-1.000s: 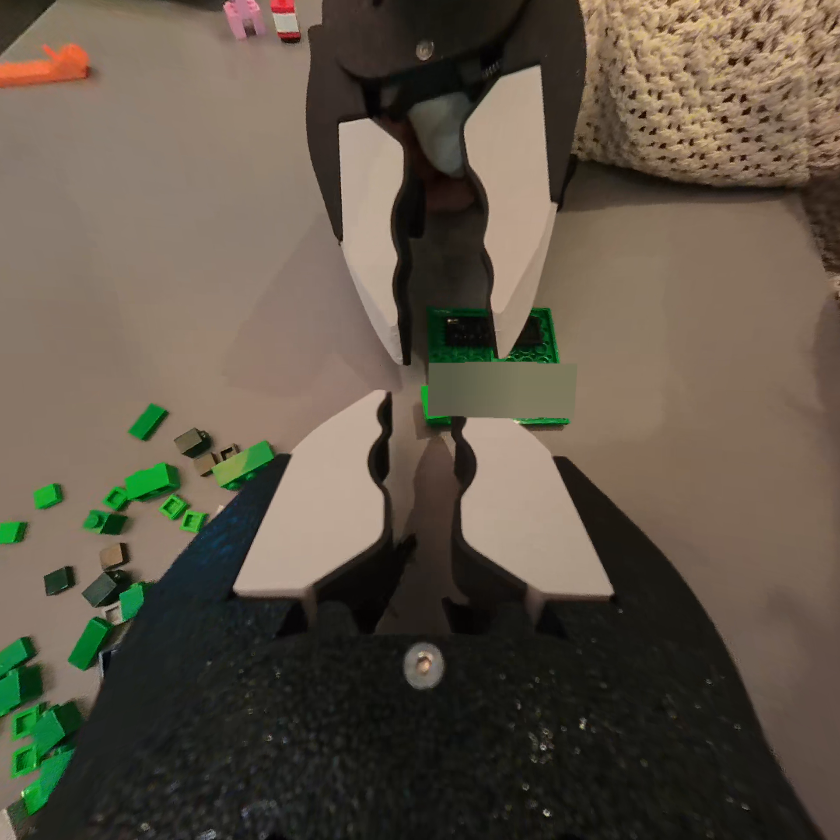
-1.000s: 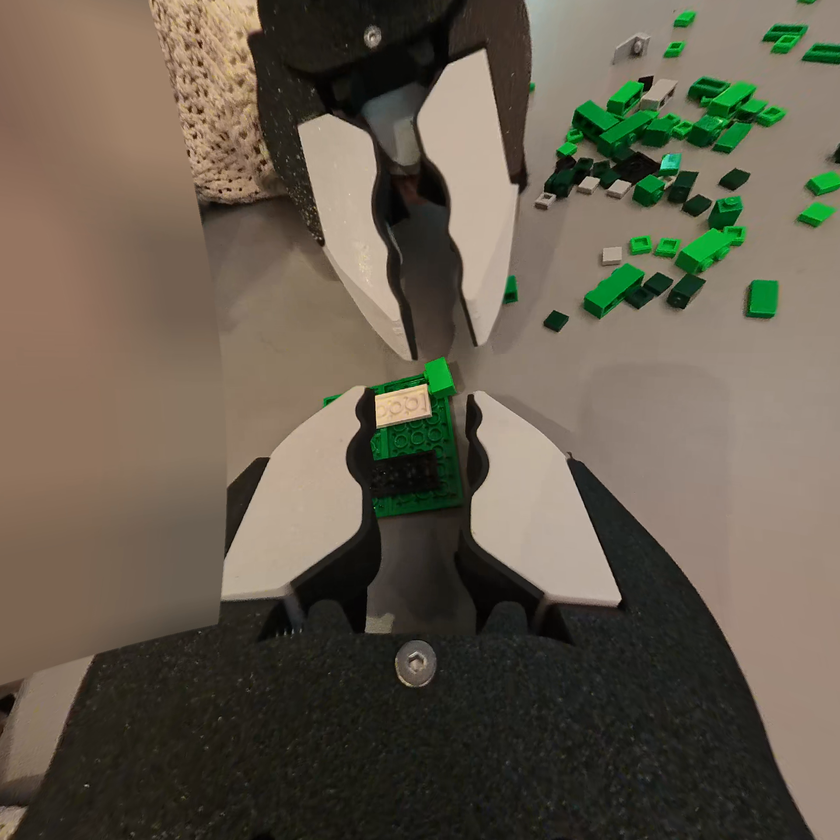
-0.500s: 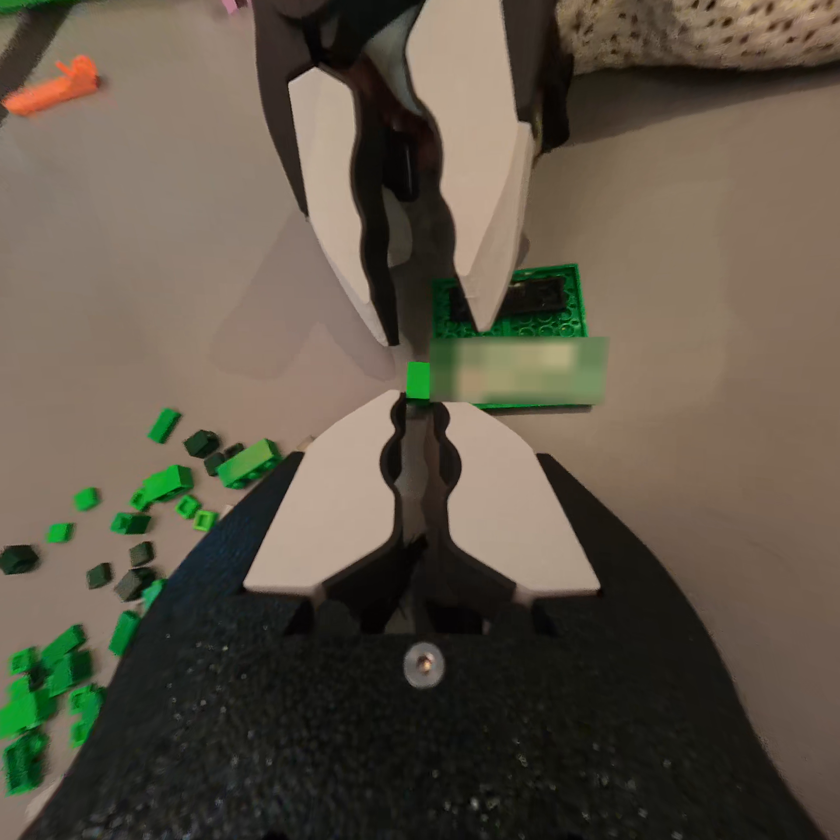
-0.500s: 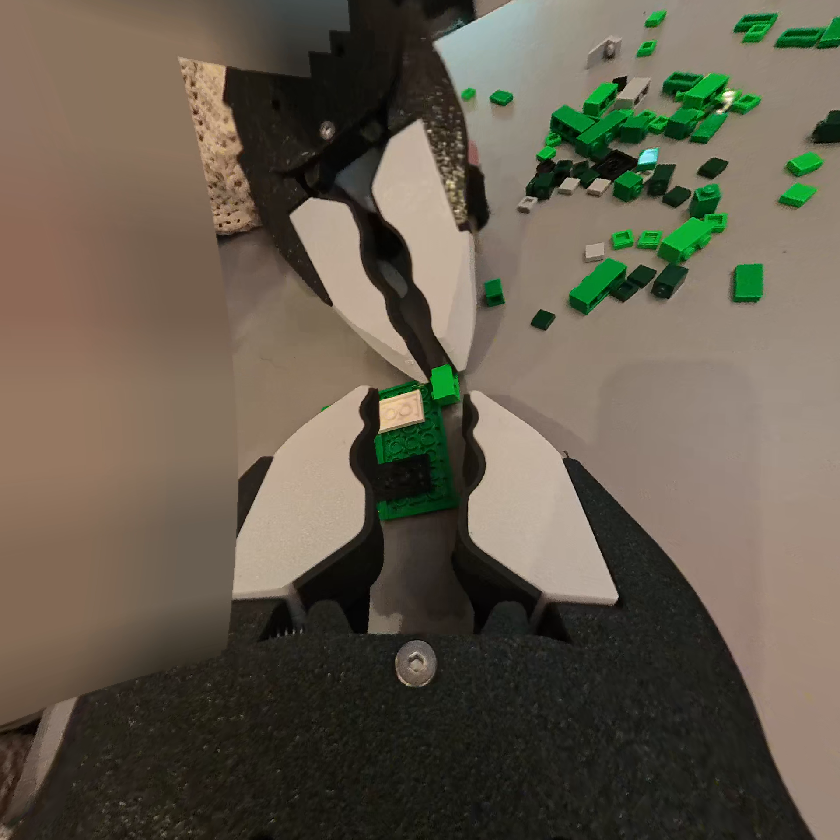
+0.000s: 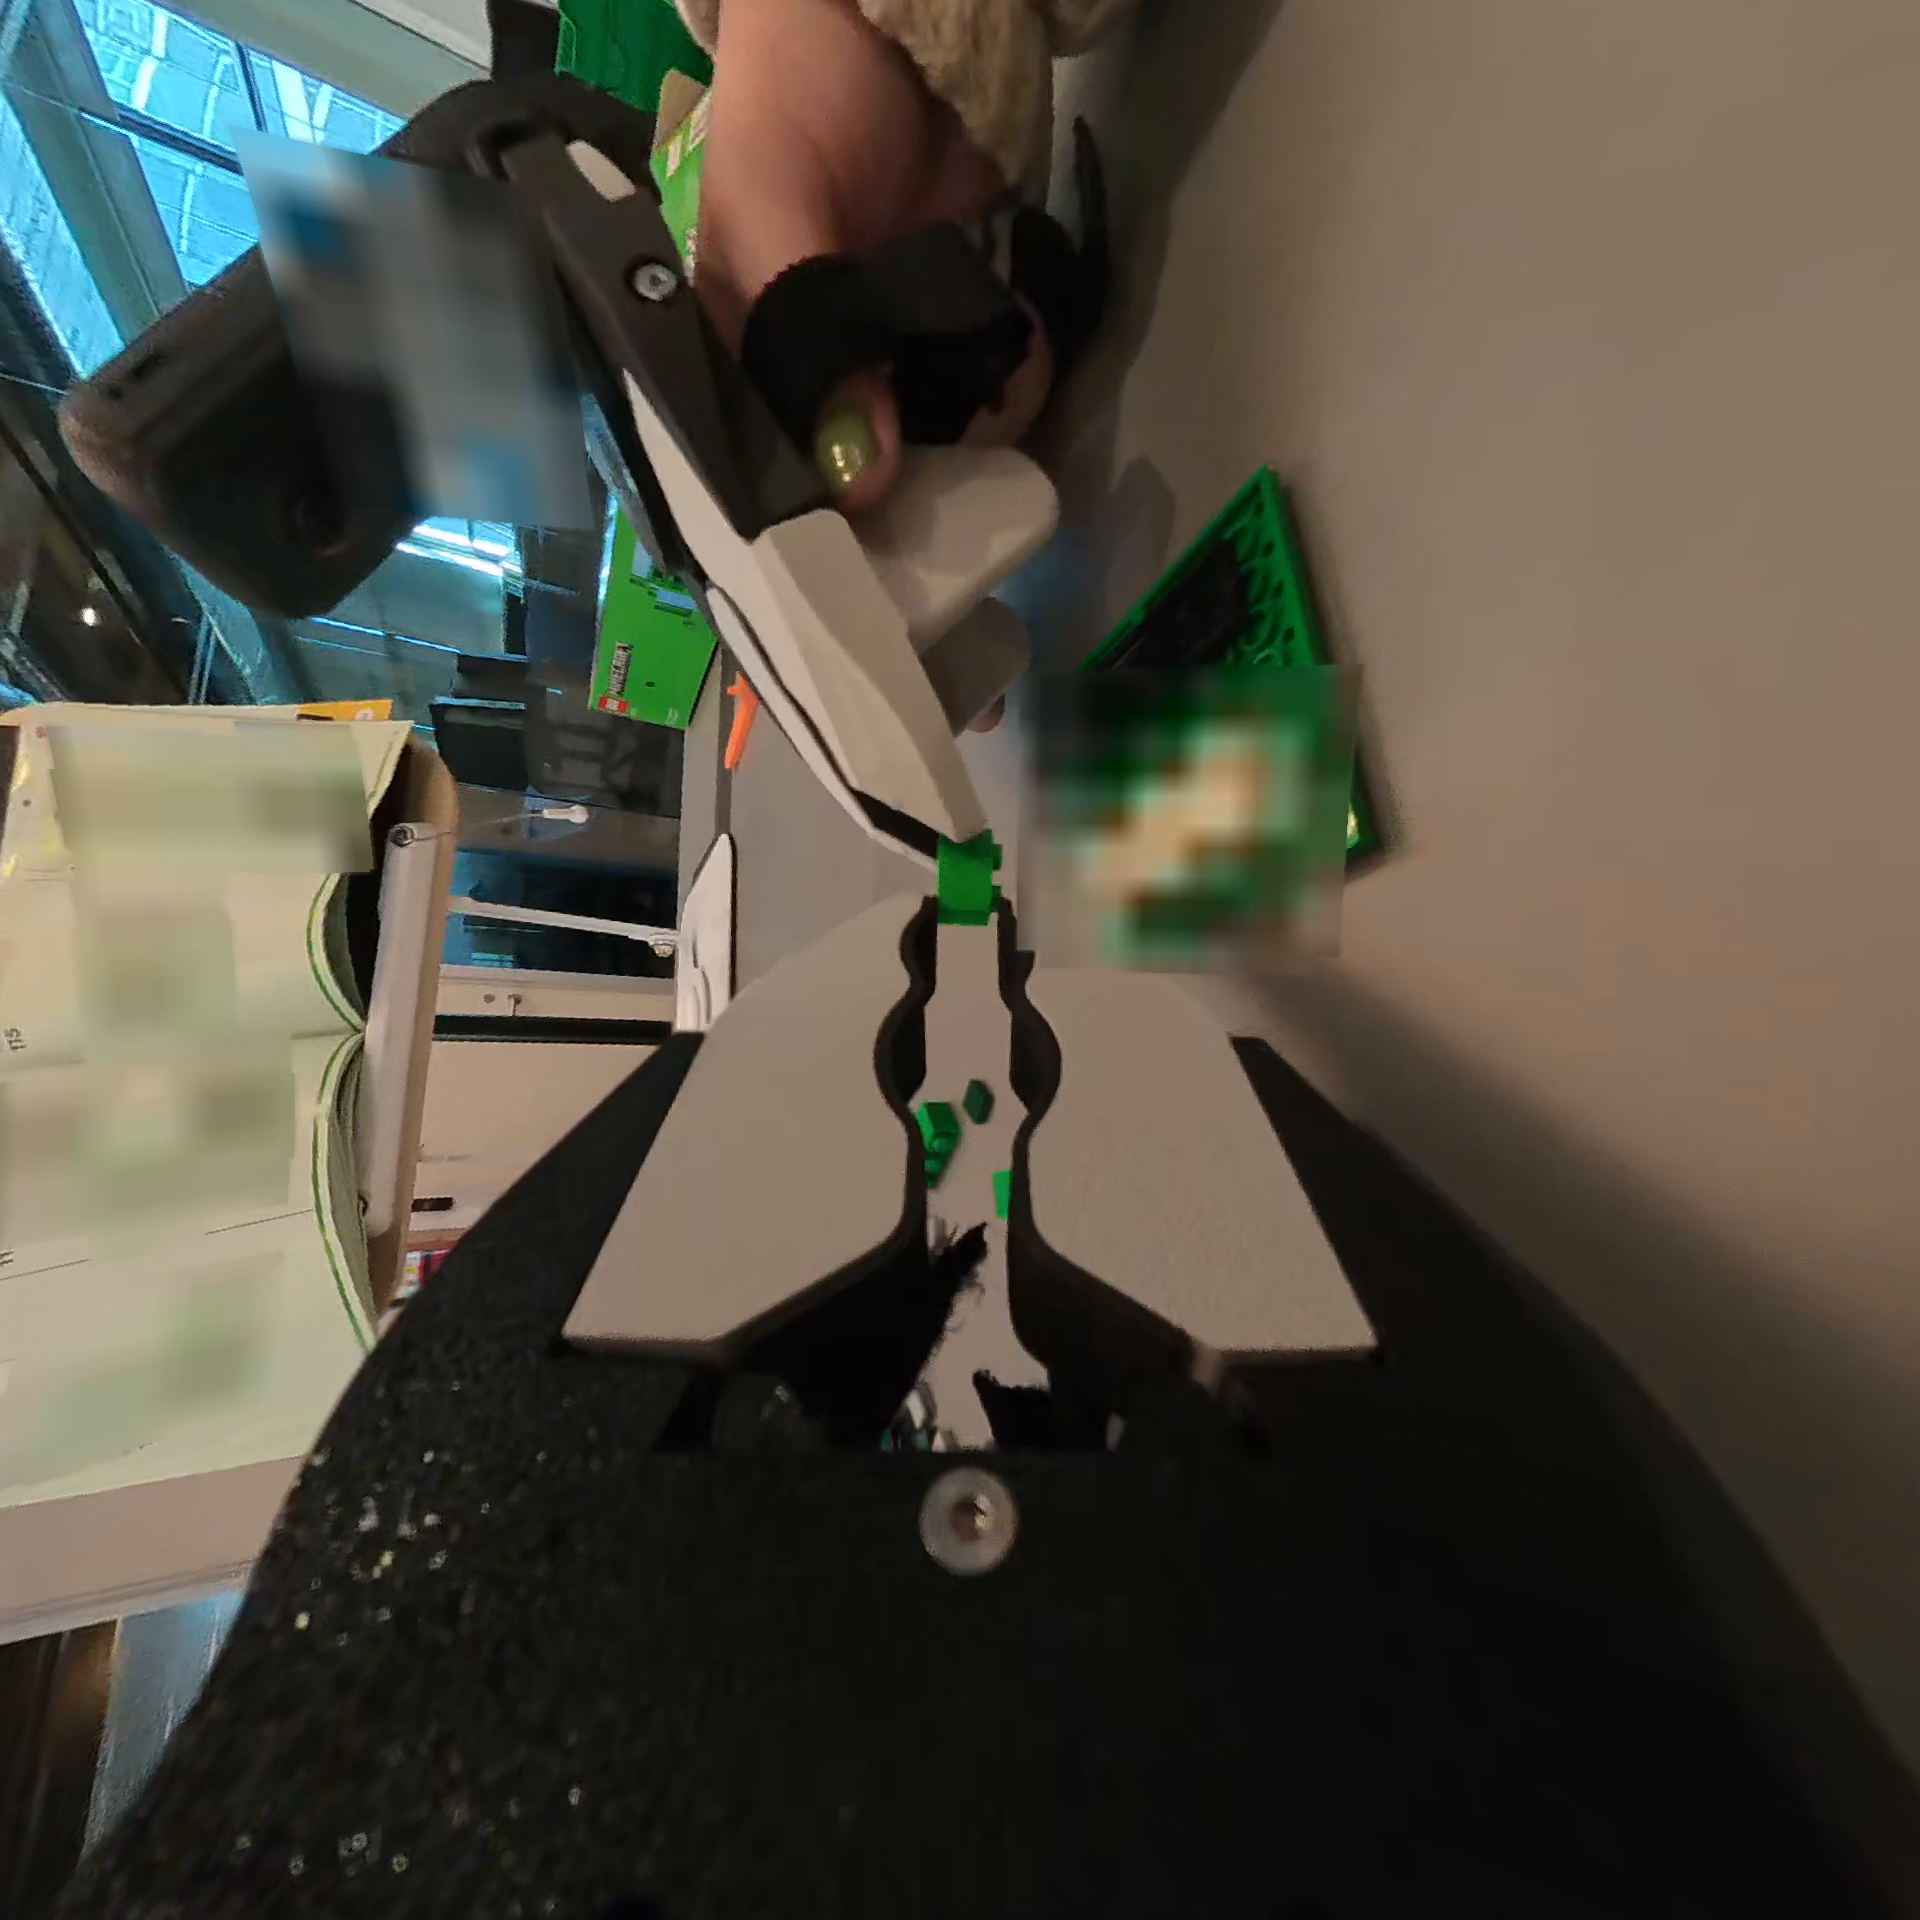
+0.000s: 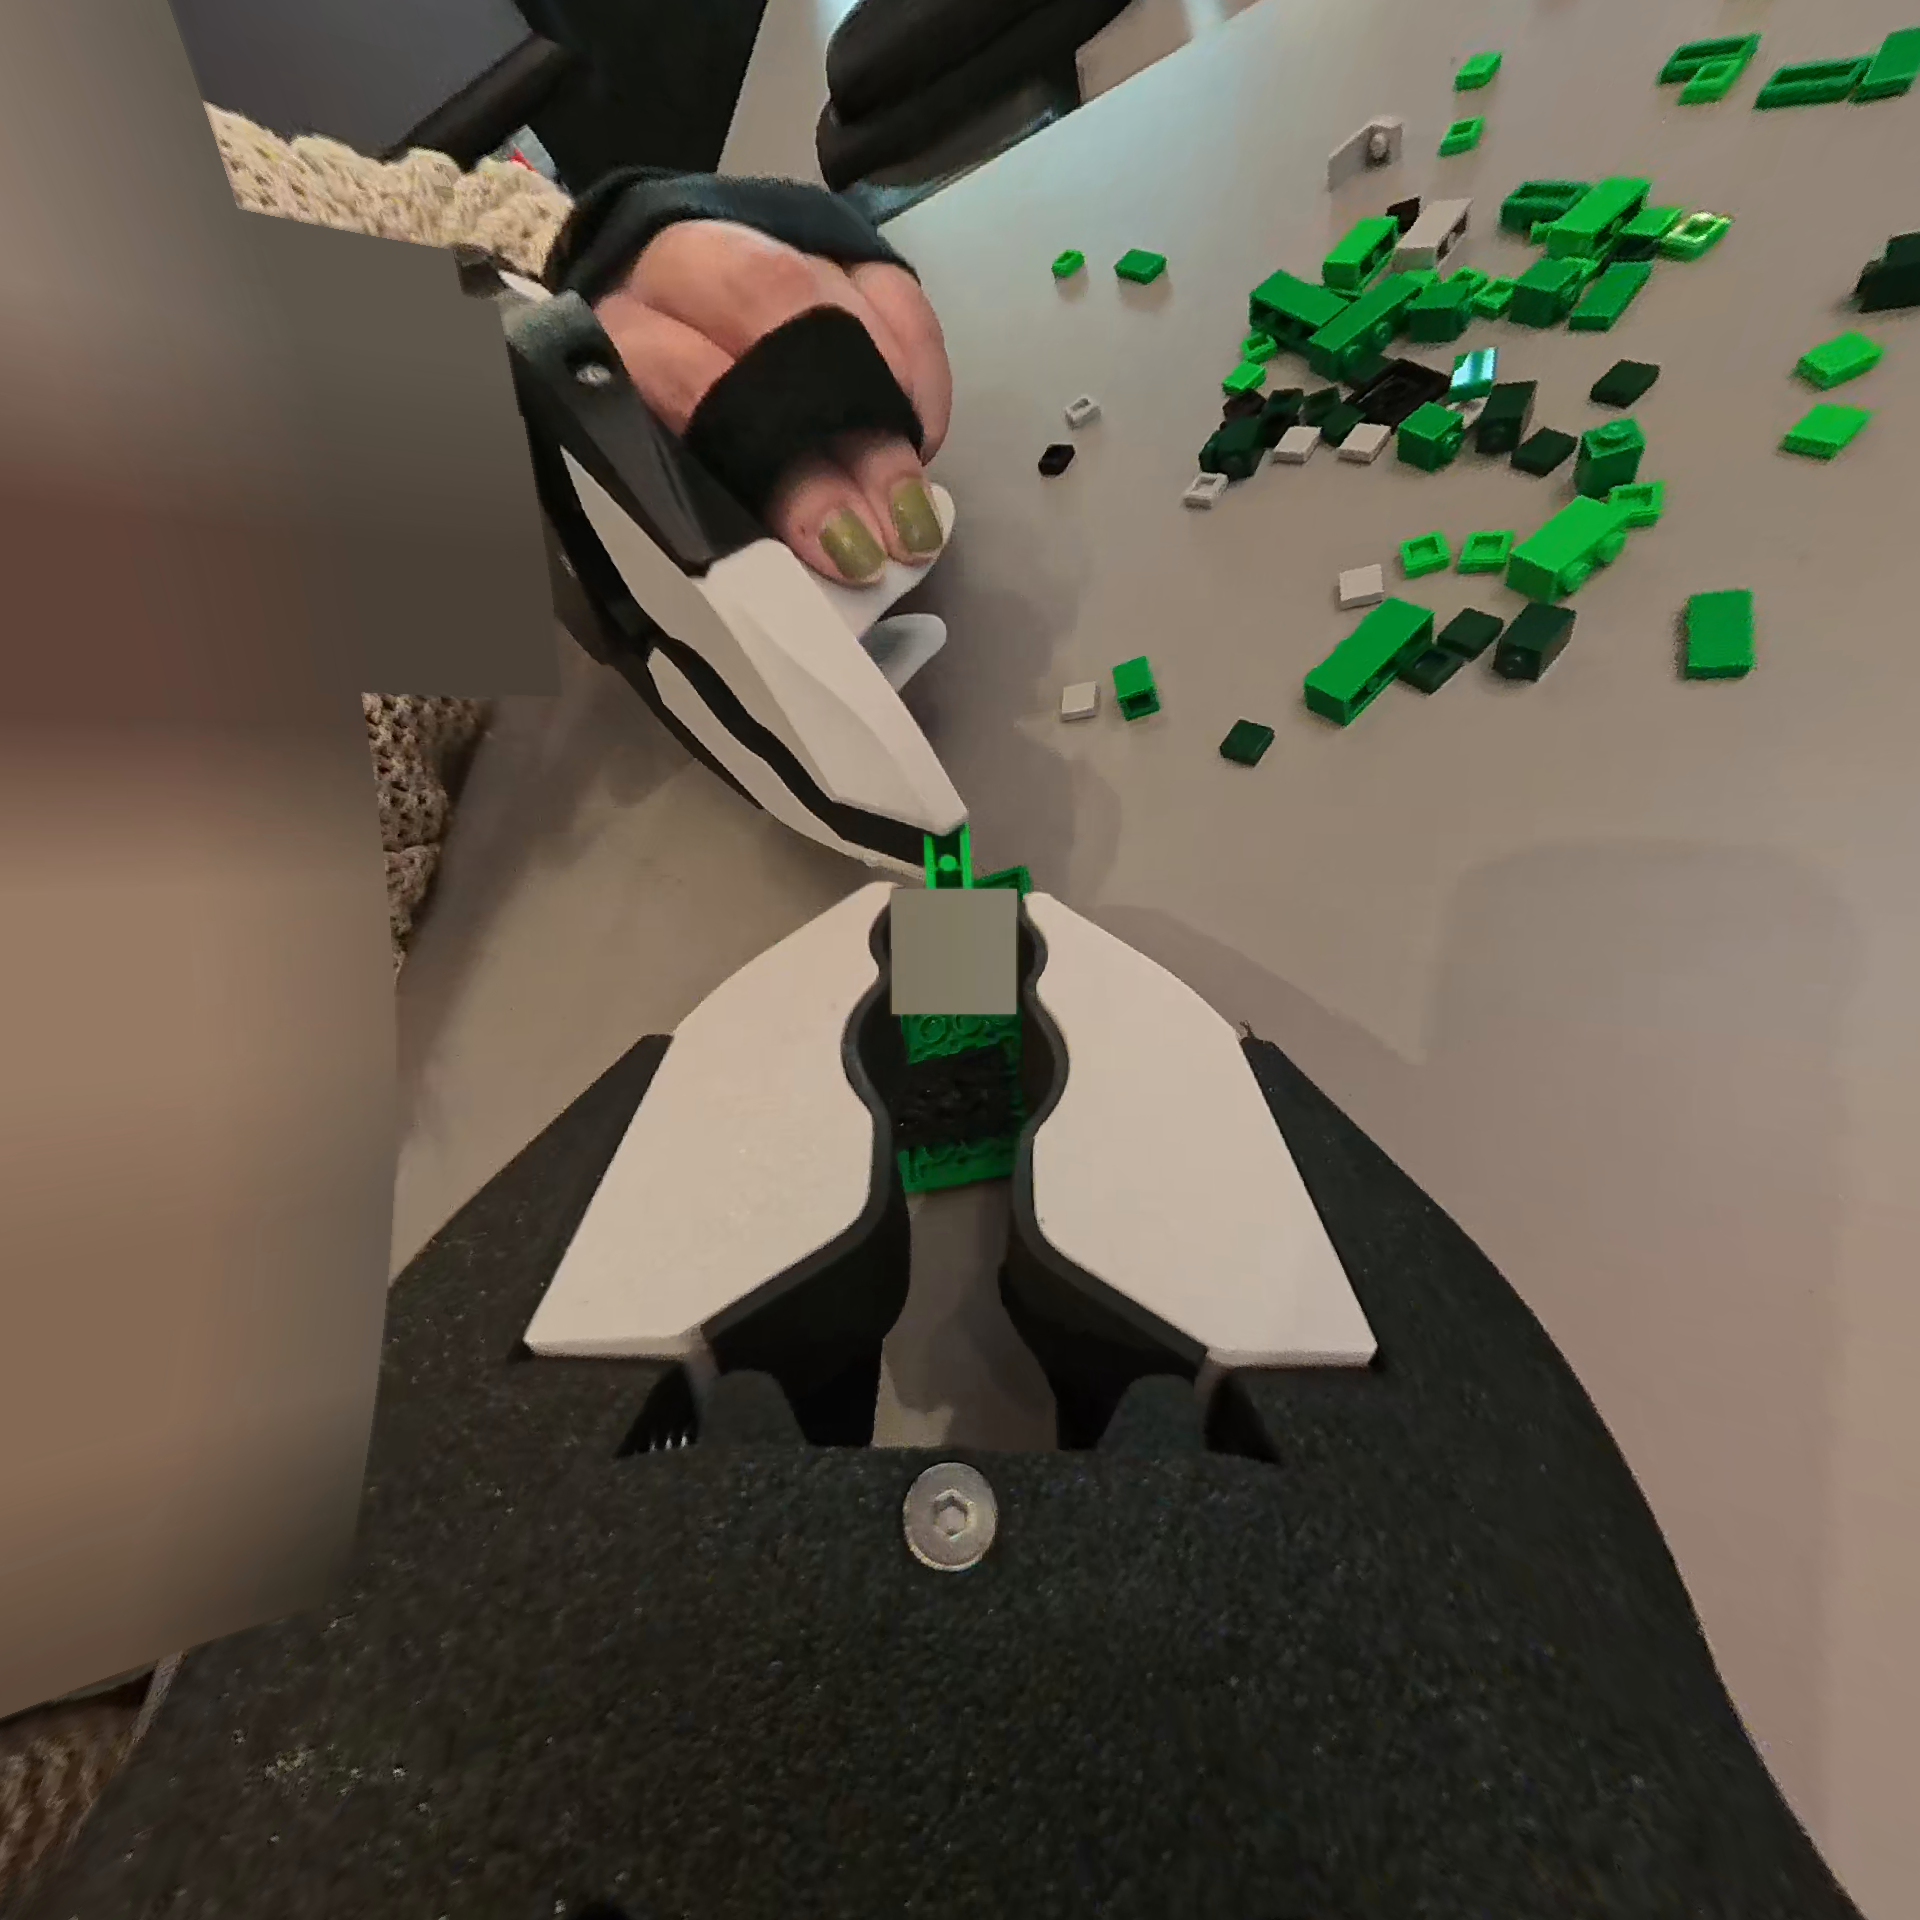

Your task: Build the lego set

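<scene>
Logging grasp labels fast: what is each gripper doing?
Left gripper: closed on the small bright green lego brick.
Right gripper: open, holding nothing.

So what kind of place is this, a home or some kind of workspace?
Probably an office or lab workspace, though I can't be sure. The left wrist view shows large glass windows and an open instruction booklet, and the right wrist view shows a plain grey table scattered with loose green bricks.
</scene>
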`<state>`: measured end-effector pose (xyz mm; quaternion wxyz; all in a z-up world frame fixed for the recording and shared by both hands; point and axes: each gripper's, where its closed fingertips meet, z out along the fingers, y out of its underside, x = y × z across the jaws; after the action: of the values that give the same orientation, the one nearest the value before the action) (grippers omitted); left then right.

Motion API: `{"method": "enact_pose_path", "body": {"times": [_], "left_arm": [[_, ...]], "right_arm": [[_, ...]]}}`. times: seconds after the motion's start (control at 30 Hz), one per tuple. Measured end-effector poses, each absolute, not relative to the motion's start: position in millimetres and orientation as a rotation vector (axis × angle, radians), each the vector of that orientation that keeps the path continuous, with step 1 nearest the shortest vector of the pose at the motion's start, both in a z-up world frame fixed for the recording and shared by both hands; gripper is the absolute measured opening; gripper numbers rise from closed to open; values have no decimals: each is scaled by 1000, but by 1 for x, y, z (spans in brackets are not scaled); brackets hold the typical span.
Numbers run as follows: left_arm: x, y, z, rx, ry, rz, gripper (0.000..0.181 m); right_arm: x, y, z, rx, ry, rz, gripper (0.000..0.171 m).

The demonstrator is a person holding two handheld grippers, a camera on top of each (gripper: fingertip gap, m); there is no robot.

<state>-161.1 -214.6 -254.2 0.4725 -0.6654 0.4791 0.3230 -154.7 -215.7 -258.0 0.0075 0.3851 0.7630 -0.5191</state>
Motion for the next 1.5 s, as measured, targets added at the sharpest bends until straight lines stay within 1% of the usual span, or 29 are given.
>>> {"method": "enact_pose_path", "body": {"times": [0.03, 0.13, 0.3, 0.43, 0.5, 0.57, 0.63, 0.7, 0.8, 1.13, 1.2, 1.23, 1.27, 1.33, 1.4, 1.5], "left_arm": [[-161, -215, -253, -1628, 1168, 789, 11], [-161, -215, -254, -1643, 1157, 769, 11], [-162, -216, -257, -1656, 1177, 753, 11], [-168, -218, -262, -1744, 1140, 610, 9], [-172, -219, -263, -1808, 1088, 477, 17], [-165, -223, -264, -1862, 1031, 235, 26], [-156, -227, -261, -1893, 957, 4, 31], [-152, -227, -257, -1899, 902, -99, 24], [-152, -226, -257, -1903, 899, -92, 13], [-154, -222, -263, -1926, 918, -10, 7], [-156, -221, -261, -1924, 900, 5, 7], [-158, -220, -259, -1928, 884, 12, 7], [-161, -219, -259, -1937, 866, 18, 7], [-166, -219, -259, -1943, 836, 10, 7], [-169, -219, -259, -1950, 813, -5, 7], [-167, -219, -260, -1957, 811, -42, 7]], "right_arm": [[-154, -216, -259, 1201, 2398, -1613, 17], [-153, -219, -260, 1173, 2439, -1603, 8], [-154, -219, -263, 1171, 2550, -1581, 7], [-157, -218, -268, 1136, 2732, -1515, 7], [-157, -218, -270, 1099, 2812, -1489, 7], [-156, -218, -270, 1053, 2876, -1488, 7], [-156, -219, -270, 1009, 2938, -1486, 7], [-156, -220, -272, 969, 2991, -1466, 7], [-155, -222, -274, 927, 3033, -1441, 8], [-154, -223, -272, 892, 3049, -1465, 8], [-153, -222, -266, 882, 3048, -1525, 9], [-150, -220, -262, 881, 3019, -1560, 21], [-147, -218, -258, 910, 2972, -1576, 39], [-137, -213, -259, 982, 2892, -1525, 58], [-131, -208, -267, 970, 2957, -1430, 76], [-127, -210, -279, 919, 3068, -1295, 77]]}}
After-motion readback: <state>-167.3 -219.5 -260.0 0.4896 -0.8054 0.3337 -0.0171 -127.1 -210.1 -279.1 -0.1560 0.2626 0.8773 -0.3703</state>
